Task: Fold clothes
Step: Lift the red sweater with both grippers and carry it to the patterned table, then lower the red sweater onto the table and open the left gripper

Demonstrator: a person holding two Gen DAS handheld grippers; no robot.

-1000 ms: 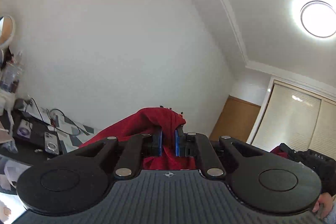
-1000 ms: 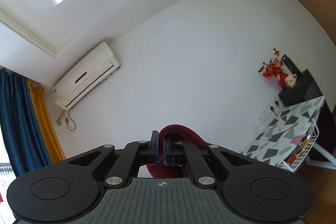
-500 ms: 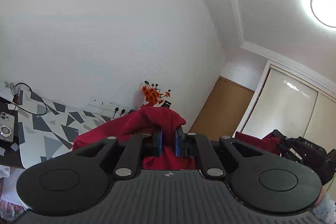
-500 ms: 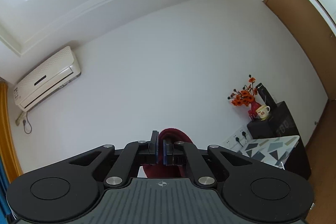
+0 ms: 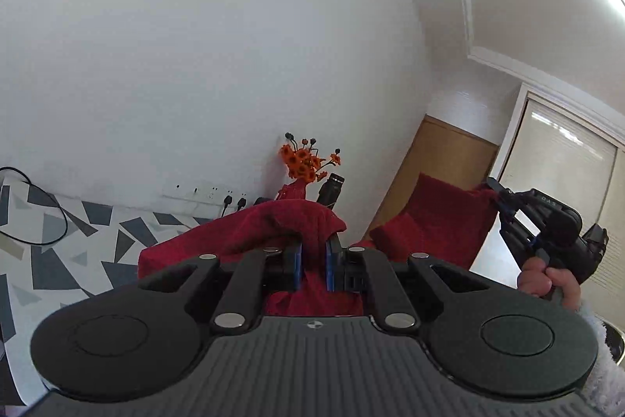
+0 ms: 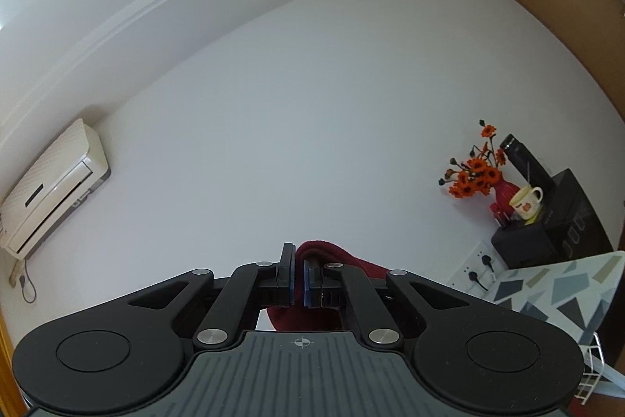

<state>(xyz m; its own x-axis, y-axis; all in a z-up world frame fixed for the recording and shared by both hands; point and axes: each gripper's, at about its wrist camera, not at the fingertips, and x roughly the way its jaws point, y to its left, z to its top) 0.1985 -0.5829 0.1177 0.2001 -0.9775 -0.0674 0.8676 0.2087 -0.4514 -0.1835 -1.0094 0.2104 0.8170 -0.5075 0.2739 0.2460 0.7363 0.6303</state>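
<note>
A dark red garment (image 5: 269, 229) is held up in the air between both grippers. My left gripper (image 5: 313, 262) is shut on a bunched edge of it, the cloth draping over the blue pads. In the left wrist view the right gripper (image 5: 504, 200) shows at the right, held in a hand, pinching another corner of the red garment (image 5: 441, 217). In the right wrist view my right gripper (image 6: 297, 274) is shut on a fold of the red garment (image 6: 324, 253). Both cameras point upward at the wall; most of the garment is hidden below.
A table with a grey geometric pattern (image 5: 58, 241) is at the lower left, with a black cable on it. A red vase of orange flowers (image 6: 478, 178), a mug (image 6: 525, 200) and a black appliance (image 6: 562, 221) stand by the wall. An air conditioner (image 6: 50, 186) hangs high left.
Both grippers have tilted and swung, still shut on the red garment. The flowers and patterned table have come into the left view, and the right gripper with its cloth corner now shows more fully.
</note>
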